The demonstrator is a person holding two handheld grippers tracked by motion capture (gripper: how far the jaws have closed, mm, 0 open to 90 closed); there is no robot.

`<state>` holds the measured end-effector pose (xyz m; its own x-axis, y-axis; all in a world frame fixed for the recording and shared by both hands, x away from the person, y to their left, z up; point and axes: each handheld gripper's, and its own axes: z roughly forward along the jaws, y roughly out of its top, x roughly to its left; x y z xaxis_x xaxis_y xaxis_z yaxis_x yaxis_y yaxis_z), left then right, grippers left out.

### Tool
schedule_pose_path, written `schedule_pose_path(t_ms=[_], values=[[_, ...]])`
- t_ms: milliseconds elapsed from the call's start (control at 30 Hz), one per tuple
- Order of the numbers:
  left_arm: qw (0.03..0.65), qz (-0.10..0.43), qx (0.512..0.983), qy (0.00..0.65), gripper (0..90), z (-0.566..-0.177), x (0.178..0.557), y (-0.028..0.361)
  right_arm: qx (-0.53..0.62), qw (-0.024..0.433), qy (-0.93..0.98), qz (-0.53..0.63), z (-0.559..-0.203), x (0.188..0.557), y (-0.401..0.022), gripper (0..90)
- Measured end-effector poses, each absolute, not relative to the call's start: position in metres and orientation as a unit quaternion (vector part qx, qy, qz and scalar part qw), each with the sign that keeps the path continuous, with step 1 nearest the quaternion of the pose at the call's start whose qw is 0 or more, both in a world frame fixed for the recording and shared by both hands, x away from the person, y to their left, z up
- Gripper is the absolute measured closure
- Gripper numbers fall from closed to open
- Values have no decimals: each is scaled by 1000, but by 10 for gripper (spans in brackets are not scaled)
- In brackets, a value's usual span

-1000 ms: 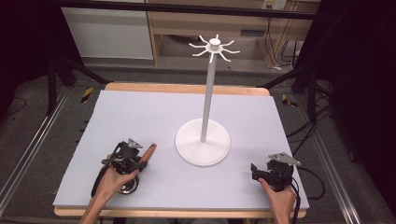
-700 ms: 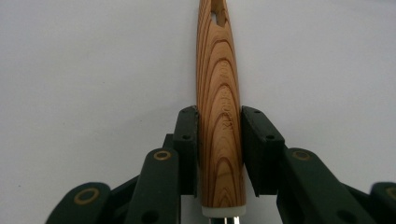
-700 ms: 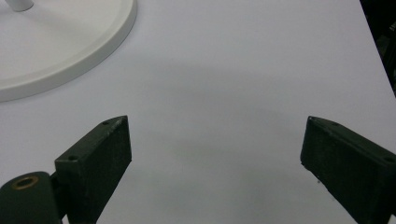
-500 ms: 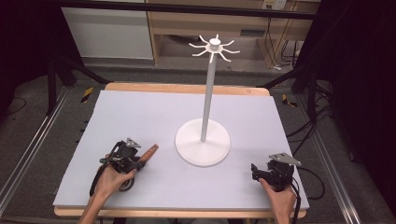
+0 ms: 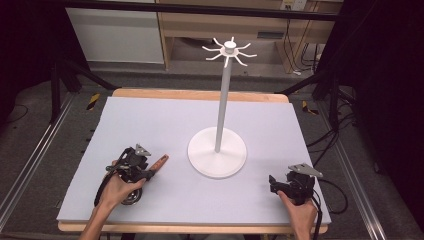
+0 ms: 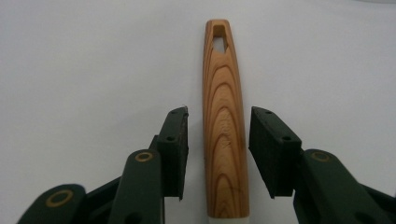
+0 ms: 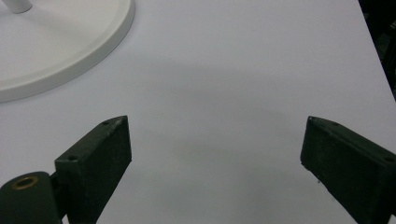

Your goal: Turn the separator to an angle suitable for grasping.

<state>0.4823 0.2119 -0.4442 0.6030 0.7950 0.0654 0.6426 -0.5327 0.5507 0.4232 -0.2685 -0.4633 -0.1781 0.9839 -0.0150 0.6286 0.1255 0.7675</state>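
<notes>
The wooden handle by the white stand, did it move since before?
No. The wooden handle lies left of the white stand's base, same gap as before.

On the counter the stand rises a little right of the middle. The utensil's handle lies left of the stand's base, near the front, pointing toward that base. My left gripper sits at its near end, the handle between my jaws, untouched. My right gripper rests at the front right corner, right of the stand.
</notes>
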Motion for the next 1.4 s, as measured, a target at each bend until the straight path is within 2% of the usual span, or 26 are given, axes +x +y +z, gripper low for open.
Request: schedule_pose_path(t_ms=[400,667,933,1400], values=[[224,146,876,401,530,-436,497,194,578,273,697,325,-463,423,-270,91],[195,137,885,400,564,-448,508,190,580,272,696,326,-463,424,-270,91],[190,125,889,398,643,-452,511,191,579,271,697,325,-463,424,-271,91],[186,104,886,411,647,-452,517,192,579,266,699,324,-463,425,-270,92]])
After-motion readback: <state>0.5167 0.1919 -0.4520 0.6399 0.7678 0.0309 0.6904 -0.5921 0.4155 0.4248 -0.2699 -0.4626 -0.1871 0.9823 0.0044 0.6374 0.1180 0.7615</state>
